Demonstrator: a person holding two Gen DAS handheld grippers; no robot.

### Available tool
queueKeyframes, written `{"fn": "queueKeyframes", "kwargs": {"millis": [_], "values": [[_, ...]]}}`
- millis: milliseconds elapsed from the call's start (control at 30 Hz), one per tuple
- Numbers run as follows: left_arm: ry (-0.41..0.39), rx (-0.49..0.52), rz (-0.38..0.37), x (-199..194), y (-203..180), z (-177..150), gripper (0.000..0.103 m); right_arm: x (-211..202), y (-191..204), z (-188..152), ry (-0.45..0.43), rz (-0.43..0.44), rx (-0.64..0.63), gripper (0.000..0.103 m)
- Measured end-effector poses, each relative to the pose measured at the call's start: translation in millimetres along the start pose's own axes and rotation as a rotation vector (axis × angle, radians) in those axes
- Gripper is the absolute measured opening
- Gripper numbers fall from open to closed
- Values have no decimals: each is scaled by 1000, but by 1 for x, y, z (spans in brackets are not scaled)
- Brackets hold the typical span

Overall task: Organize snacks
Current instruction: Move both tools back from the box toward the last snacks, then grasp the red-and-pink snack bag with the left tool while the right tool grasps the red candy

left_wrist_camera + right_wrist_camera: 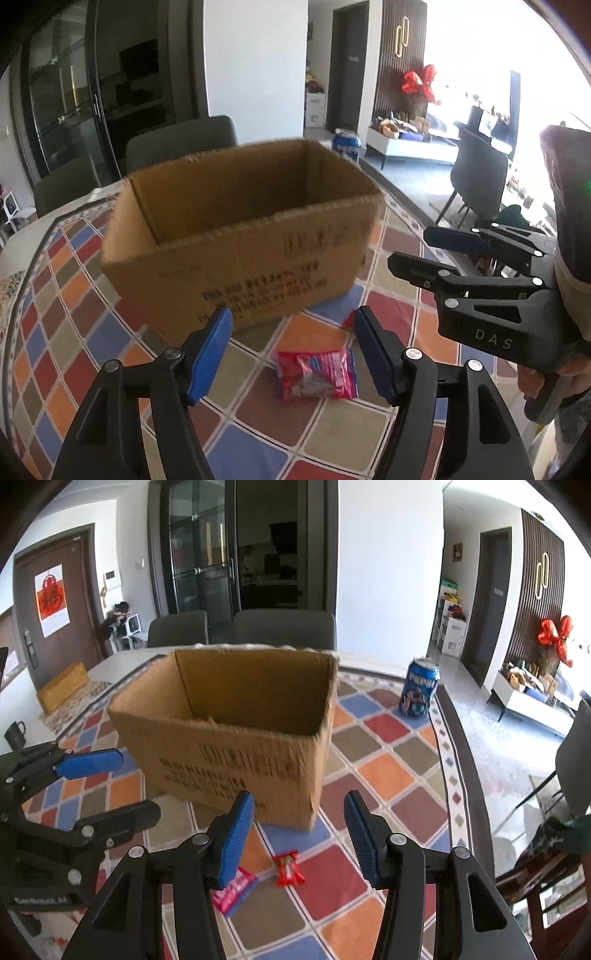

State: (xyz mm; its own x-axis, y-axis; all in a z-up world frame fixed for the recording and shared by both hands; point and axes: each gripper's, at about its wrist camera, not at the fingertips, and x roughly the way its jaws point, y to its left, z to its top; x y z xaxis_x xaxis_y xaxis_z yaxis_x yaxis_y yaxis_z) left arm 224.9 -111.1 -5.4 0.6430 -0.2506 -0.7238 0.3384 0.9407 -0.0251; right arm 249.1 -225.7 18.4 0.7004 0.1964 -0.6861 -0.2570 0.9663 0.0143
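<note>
Both grippers, left gripper point(293, 354) and right gripper point(299, 834), are hovering wide and empty over the tablecloth point(384, 771), where pink snack packet point(317, 374), red candy point(289, 868) and blue can point(419, 690) are lying outside the cardboard box point(236, 236) (contents mostly hidden), so sorting is seemingly just starting

One cardboard box point(236, 731), two snack packets: pink point(236, 890) and red point(289, 868); one blue can point(421, 690).
</note>
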Motion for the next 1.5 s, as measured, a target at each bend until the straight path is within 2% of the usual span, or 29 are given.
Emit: {"fn": "queueKeyframes", "kwargs": {"millis": [267,567,833,1000,1100,1133,1233,1400,1433,1500], "values": [[111,10,-26,34,-19,-25,74,17,-14,-34,77,4,28,52],[226,-22,-45,71,-27,-47,78,35,-23,-64,156,12,62,52],[272,-29,11,95,-27,-52,81,46,-24,-77,192,21,68,52],[275,-55,9,99,-24,-54,81,53,-22,-80,210,30,67,52],[253,-70,6,97,-20,-55,75,57,-21,-81,211,40,67,52],[242,-71,9,95,-19,-56,68,58,-21,-81,212,40,66,52],[221,-110,-34,90,-8,-57,57,62,-19,-79,214,42,63,52],[209,-112,-62,84,3,-60,52,70,-12,-74,222,58,49,52],[199,-109,-60,82,4,-60,45,71,-11,-73,222,61,45,52],[172,-105,-53,75,5,-57,21,75,-8,-71,222,59,37,52]]}}
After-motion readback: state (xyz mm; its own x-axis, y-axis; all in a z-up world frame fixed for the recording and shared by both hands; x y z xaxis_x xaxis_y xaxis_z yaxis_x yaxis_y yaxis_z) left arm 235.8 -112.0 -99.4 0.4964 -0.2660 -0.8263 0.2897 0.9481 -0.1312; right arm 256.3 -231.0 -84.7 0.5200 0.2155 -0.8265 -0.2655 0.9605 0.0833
